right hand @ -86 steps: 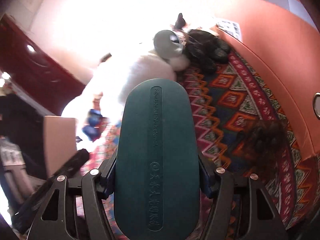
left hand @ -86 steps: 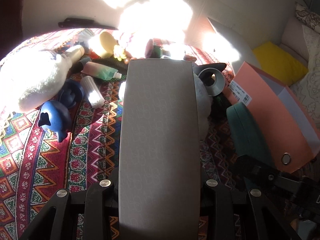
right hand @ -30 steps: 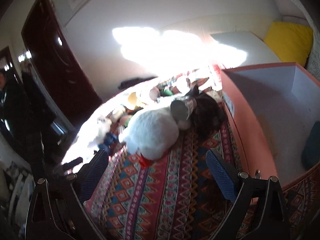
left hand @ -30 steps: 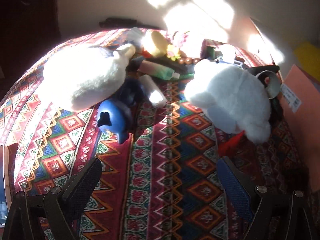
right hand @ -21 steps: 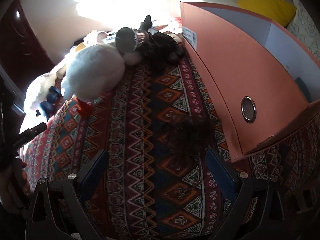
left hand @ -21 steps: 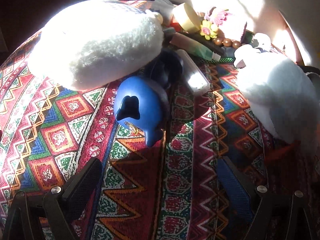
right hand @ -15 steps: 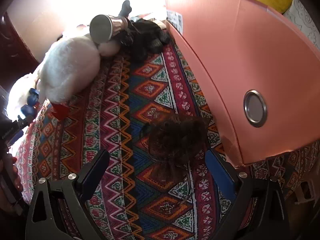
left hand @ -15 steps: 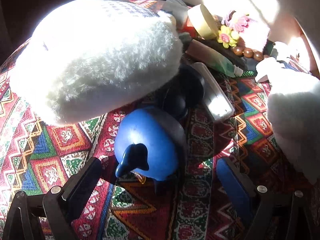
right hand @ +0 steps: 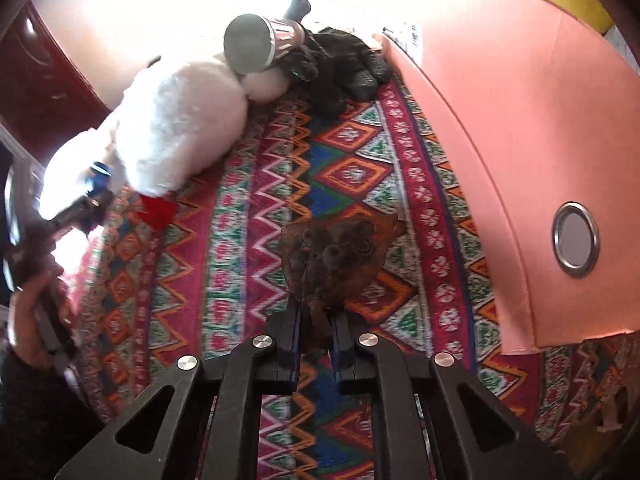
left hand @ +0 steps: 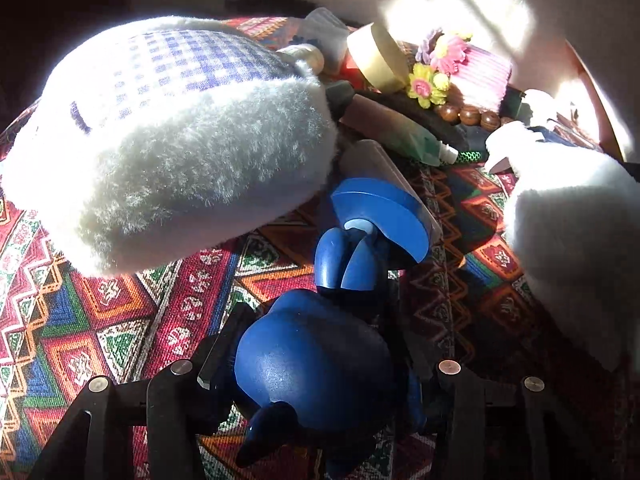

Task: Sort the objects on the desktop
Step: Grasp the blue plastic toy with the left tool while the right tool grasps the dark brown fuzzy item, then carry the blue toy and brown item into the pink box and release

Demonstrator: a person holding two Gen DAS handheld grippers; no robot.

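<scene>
On the bright zigzag-patterned woven tablecloth (left hand: 132, 312), the left gripper (left hand: 316, 364) has its jaws closed around the rounded head of a glossy blue plastic figurine (left hand: 312, 372), which lies just beside a fluffy white plush toy with a blue checked patch (left hand: 172, 148). On the same cloth, next to the salmon-pink cardboard box (right hand: 500, 120), the right gripper (right hand: 316, 336) pinches the near end of a dark brown curly clump (right hand: 336, 256), jaws almost together.

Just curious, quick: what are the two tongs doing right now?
Left tongs: closed on the blue toy.
Right tongs: closed on the brown object.
</scene>
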